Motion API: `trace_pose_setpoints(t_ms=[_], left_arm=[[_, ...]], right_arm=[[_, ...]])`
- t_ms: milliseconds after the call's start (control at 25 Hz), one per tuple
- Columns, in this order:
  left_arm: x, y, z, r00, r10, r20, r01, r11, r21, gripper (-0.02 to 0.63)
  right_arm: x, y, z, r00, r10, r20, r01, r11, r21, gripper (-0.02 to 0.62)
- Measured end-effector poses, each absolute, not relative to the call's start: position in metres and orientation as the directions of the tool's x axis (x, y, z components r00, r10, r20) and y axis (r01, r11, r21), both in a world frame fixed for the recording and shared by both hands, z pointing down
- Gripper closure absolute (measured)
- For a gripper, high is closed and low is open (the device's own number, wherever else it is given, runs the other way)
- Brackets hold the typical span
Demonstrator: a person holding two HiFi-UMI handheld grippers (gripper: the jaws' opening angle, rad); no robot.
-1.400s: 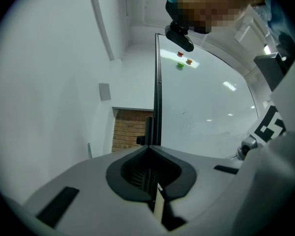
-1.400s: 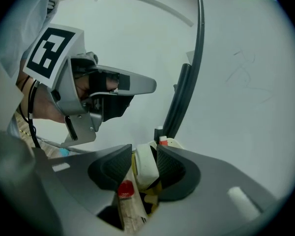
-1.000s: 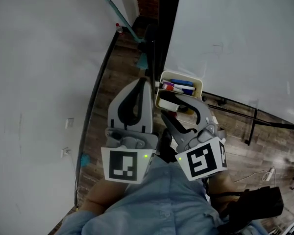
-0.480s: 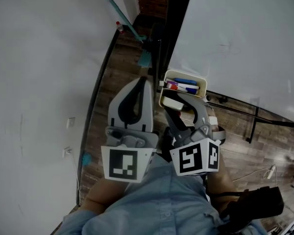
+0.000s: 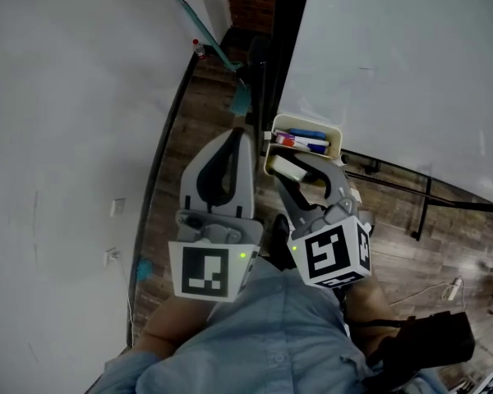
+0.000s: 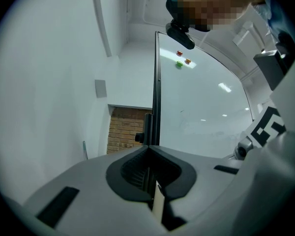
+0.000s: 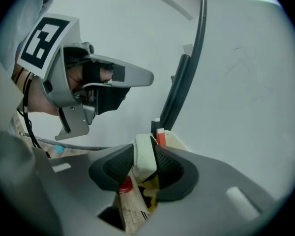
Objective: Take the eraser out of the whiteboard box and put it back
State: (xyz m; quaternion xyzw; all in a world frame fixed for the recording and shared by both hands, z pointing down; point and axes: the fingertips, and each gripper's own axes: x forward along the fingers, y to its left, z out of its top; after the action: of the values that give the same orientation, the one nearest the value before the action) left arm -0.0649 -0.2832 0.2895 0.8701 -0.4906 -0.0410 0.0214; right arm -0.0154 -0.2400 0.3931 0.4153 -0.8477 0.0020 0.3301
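Between the jaws of the right gripper (image 7: 146,163) sat the white eraser (image 7: 143,151), both dark pads pressed against its sides after the jaws had just been closing on it. Just ahead of that gripper's tips hung the cream whiteboard box (image 5: 335,135) at the foot of the whiteboard (image 5: 411,64). The eraser (image 5: 286,169) was held at the end of the box nearest the gripper. Whether it rested inside the box or had lifted clear could not be told. Beyond the eraser, farther from the right gripper (image 5: 292,169), red and blue markers (image 5: 304,142) lay in the box. A red marker cap (image 7: 160,136) showed just past the eraser in the right gripper view.

To the left of the right gripper, and near it, the left gripper (image 5: 240,135) was held out over the wooden floor (image 5: 197,113). It pointed past the whiteboard's dark edge. Its jaws (image 6: 150,151) were pressed together with nothing between them. Behind both grippers was the person's blue shirt (image 5: 263,335).
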Motion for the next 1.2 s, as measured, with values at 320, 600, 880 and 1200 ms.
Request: trace_pose_setpoints(t_ms=[320,600,880,1200], left_arm=[[-0.062,-0.259,0.272,0.487,-0.87,-0.077,-0.871,-0.49,0.028,0.601],[-0.052,-0.232,0.247,0.465,-0.875,-0.135,-0.884,-0.468,-0.01,0.601],[-0.05,-0.211,0.224,0.446,-0.871,-0.209,-0.893,-0.45,-0.029,0.601],[-0.055,-0.203,0.213,0.424,-0.873,-0.242,-0.903,-0.427,-0.045,0.601]], right_arm=[[0.0,-0.226,0.346,-0.518,-0.747,0.416,-0.758,0.627,0.181,0.46],[0.012,-0.206,0.291,-0.597,-0.763,0.247,-0.761,0.636,0.126,0.46],[0.025,-0.192,0.249,-0.585,-0.797,0.147,-0.775,0.603,0.188,0.459],[0.028,-0.187,0.236,-0.587,-0.802,0.112,-0.774,0.596,0.215,0.459]])
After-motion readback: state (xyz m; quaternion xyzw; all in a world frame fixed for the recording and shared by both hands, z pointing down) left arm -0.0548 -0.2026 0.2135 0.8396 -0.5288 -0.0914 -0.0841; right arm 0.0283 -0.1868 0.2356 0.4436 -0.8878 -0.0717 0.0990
